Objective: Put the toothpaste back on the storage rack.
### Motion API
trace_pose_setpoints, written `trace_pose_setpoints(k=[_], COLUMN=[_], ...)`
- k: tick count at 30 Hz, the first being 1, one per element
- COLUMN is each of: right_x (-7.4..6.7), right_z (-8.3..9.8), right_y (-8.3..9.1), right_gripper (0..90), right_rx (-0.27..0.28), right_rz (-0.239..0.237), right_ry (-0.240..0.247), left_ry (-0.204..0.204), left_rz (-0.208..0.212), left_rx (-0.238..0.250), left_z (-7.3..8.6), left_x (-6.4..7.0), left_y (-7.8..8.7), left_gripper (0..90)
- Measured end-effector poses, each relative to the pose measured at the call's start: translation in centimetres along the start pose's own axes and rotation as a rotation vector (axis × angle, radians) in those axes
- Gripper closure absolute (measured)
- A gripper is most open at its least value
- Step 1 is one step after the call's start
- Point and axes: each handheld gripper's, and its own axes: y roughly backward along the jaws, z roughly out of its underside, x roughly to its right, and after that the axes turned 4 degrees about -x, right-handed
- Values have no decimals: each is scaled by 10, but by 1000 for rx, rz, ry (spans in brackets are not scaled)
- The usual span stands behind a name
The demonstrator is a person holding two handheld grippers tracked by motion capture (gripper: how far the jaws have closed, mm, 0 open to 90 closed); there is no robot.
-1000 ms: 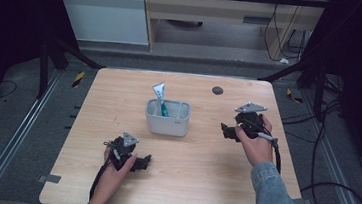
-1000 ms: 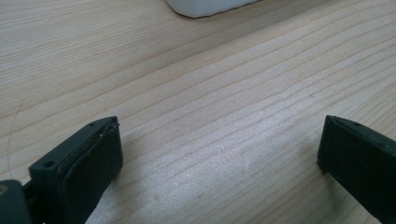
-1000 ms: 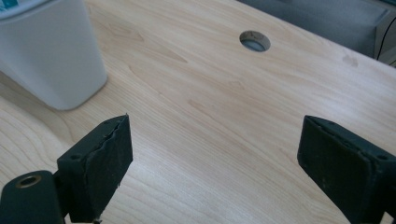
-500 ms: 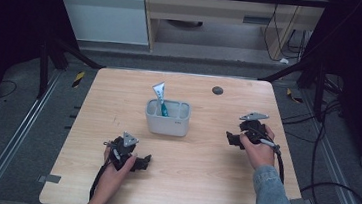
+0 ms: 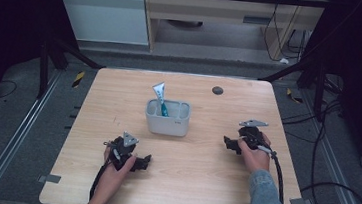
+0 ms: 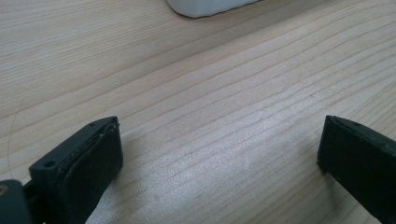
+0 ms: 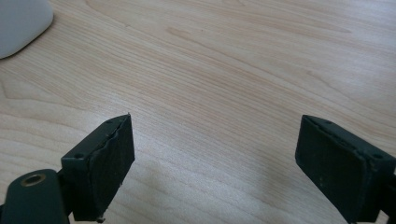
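A white two-compartment holder [image 5: 167, 117] stands in the middle of the wooden table [image 5: 196, 184], with a toothpaste tube [image 5: 160, 97] upright in its left compartment. My left gripper [image 5: 146, 161] rests low on the table near the front left, open, nothing between its jaws [image 6: 219, 154]. My right gripper [image 5: 226, 142] lies on the table to the right of the holder, open and empty as well [image 7: 212, 149]. A corner of the holder [image 6: 210, 5] lies far ahead in the left gripper view, and its edge [image 7: 18, 23] sits at the upper left in the right gripper view.
A small dark round spot [image 5: 217, 90] lies near the table's back edge. Cables [image 5: 282, 177] trail from both grippers toward the front edge. Dark frame legs and floor cables surround the table.
My right gripper has come down and back toward the person, settling on the table right of the holder. The left gripper has stayed put.
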Motion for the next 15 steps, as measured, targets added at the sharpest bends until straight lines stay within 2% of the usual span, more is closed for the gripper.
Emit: trace_pose_setpoints(k=[11, 13, 15], right_x=[2, 2, 3], right_z=[5, 7, 7], right_y=[-16, -18, -18], right_gripper=[107, 111, 111], right_rx=[-12, 16, 13], right_rz=[25, 26, 30], right_ry=[-18, -21, -10], left_ry=[-1, 0, -1], left_rz=[3, 3, 3], left_rx=[2, 2, 2], left_z=[0, 0, 0], left_x=[1, 1, 1], left_y=[0, 0, 0], left_gripper=[0, 0, 0])
